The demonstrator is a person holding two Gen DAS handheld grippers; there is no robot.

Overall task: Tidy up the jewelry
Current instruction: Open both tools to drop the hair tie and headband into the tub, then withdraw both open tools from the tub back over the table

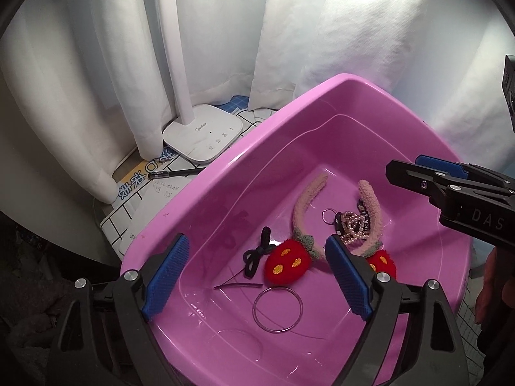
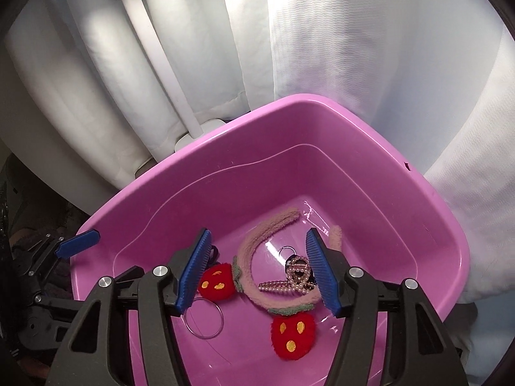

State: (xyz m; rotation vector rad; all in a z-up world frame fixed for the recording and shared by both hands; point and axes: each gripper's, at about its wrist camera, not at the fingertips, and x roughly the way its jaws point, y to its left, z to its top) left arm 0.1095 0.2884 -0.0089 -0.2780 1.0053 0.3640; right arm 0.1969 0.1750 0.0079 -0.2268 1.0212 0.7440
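Note:
A pink basin [image 1: 225,160] holds the jewelry. In it lie a fuzzy pink headband [image 1: 301,206] with two red strawberries [image 1: 288,262], a pearl hair clip [image 1: 354,228], a black bow hair tie [image 1: 254,254], a thin black hairpin [image 1: 238,286] and a clear bangle [image 1: 254,309]. My left gripper [image 1: 257,251] hangs open above the hair tie and one strawberry, holding nothing. In the right wrist view my right gripper [image 2: 257,241] stands open over the headband [image 2: 257,234] and pearl clip [image 2: 299,273], with nothing gripped. The basin [image 2: 289,103] fills that view.
A white lamp base [image 1: 202,135] and a black pen [image 1: 173,173] sit on a checked cloth left of the basin. White curtains [image 1: 370,32] hang close behind. A person's hand [image 1: 492,289] shows at the right edge.

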